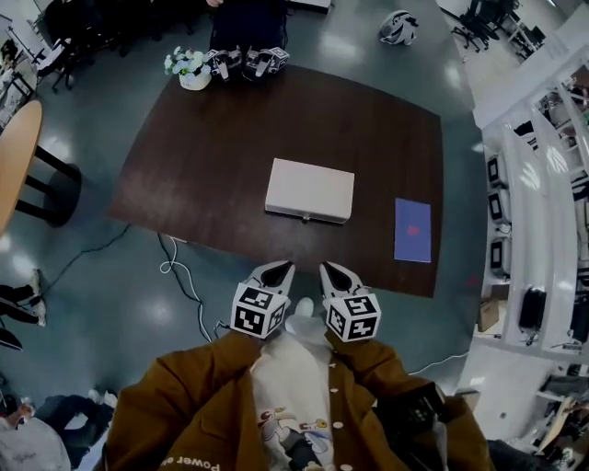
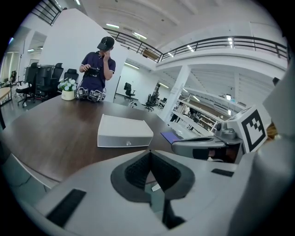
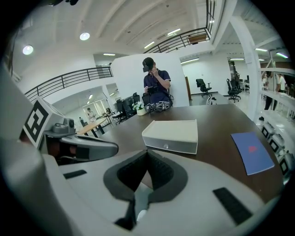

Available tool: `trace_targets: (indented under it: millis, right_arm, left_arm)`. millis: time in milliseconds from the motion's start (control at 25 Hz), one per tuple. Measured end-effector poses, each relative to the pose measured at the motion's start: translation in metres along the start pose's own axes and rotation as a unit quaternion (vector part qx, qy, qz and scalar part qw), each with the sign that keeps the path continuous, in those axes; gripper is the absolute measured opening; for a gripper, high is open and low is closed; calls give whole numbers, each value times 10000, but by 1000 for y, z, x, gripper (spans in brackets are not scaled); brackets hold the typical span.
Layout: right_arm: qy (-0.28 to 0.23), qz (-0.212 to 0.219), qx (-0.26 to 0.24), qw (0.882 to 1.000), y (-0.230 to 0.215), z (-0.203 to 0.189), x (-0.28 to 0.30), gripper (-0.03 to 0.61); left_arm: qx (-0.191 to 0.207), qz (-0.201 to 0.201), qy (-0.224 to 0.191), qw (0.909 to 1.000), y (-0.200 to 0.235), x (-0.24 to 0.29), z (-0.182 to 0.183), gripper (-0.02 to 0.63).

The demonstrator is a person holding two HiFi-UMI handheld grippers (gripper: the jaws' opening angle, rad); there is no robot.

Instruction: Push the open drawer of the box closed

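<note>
A flat white box (image 1: 309,189) lies near the middle of the dark brown table (image 1: 193,156). Its drawer front faces me and looks flush with the box, with a small round knob (image 1: 306,217) at its centre. The box also shows ahead in the left gripper view (image 2: 123,130) and the right gripper view (image 3: 171,133). My left gripper (image 1: 285,266) and right gripper (image 1: 327,268) are held side by side close to my chest, short of the table's near edge and well away from the box. Both are shut with nothing between the jaws (image 2: 149,151) (image 3: 146,152).
A blue booklet (image 1: 412,230) lies at the table's near right. At the far edge stand a flower pot (image 1: 193,69) and spare grippers (image 1: 244,62), with a person (image 1: 247,18) behind them. A cable (image 1: 175,267) trails on the floor at left. White shelves (image 1: 534,184) line the right.
</note>
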State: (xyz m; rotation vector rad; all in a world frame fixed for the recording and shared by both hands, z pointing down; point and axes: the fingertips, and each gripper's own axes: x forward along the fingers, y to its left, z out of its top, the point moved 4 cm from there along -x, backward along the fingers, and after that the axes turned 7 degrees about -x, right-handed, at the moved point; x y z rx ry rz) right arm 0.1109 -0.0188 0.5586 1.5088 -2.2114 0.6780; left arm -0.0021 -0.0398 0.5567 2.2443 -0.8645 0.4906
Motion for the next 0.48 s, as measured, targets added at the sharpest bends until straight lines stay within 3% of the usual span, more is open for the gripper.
trace_targets:
  millis: [480]
  right_arm:
    - [40, 17, -37, 10000, 9, -6, -1, 5]
  left_arm:
    - [-29, -1, -38, 10000, 2, -8, -4, 5]
